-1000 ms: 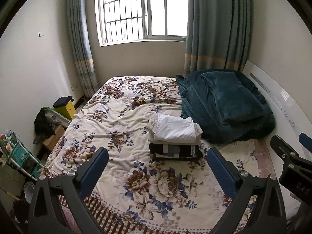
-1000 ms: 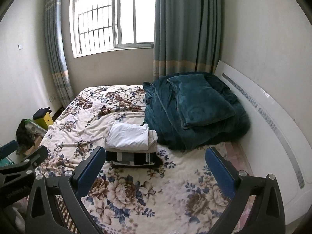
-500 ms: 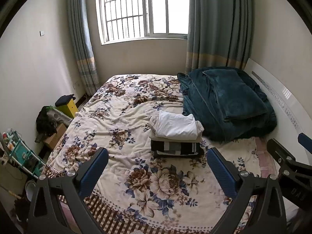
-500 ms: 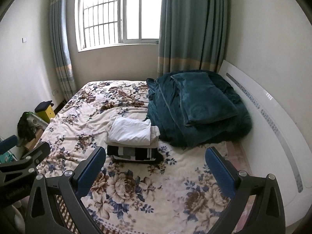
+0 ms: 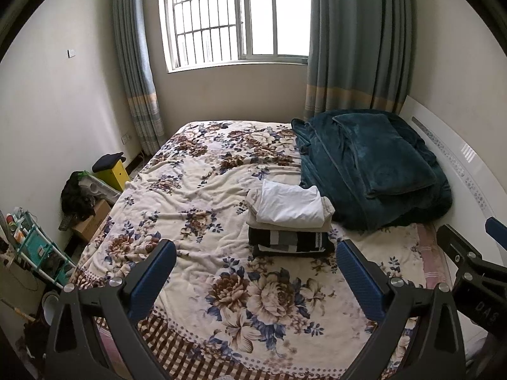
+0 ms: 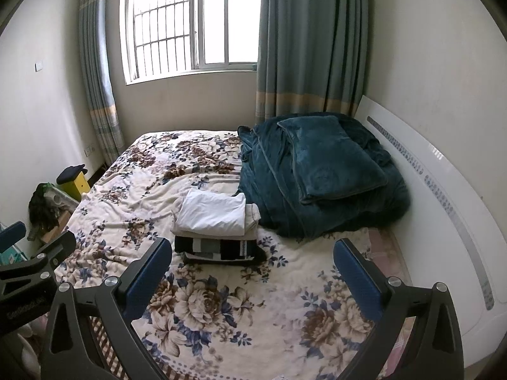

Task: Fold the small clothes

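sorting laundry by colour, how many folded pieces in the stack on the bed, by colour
white: 1, the white top piece
beige: 1, the beige piece under it
black with grey and white stripes: at least 1, the striped bottom layer; its layers cannot be told apart
total: 3 at least

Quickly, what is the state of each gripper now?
Left gripper: open, holding nothing.
Right gripper: open, holding nothing.

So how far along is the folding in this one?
Looks finished or nearly so: a folded stack sits on the floral bedspread, white garment on top. Left tongs and right tongs are open, holding nothing. No loose small clothes visible.
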`<state>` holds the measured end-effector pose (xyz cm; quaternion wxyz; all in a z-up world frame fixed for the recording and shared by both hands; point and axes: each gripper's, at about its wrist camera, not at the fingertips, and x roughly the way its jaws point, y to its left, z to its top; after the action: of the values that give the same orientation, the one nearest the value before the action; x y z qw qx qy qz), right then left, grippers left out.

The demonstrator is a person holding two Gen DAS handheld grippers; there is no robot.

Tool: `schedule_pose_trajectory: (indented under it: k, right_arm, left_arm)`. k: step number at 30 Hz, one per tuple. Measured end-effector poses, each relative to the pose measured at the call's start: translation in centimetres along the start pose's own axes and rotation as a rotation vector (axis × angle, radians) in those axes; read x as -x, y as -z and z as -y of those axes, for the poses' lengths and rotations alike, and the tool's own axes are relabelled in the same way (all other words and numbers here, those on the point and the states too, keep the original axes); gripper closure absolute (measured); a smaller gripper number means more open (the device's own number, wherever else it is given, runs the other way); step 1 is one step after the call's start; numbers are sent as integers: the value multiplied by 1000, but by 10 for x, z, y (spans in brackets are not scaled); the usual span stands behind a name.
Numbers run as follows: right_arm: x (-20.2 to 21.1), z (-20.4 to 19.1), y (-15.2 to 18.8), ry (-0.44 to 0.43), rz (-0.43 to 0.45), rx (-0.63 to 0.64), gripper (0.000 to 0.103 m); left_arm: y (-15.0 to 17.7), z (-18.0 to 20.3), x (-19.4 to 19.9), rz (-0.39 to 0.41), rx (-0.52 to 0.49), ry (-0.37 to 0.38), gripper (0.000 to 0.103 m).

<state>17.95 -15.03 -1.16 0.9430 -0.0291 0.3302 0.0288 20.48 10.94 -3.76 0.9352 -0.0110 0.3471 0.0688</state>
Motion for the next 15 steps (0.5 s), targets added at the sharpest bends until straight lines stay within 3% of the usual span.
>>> schedule_pose_trajectory:
  k: [15]
  right_arm:
    - [0,-3,2,-2,-2,2,0]
  left_arm:
    - [-2,-12,1,0,6,-11,0]
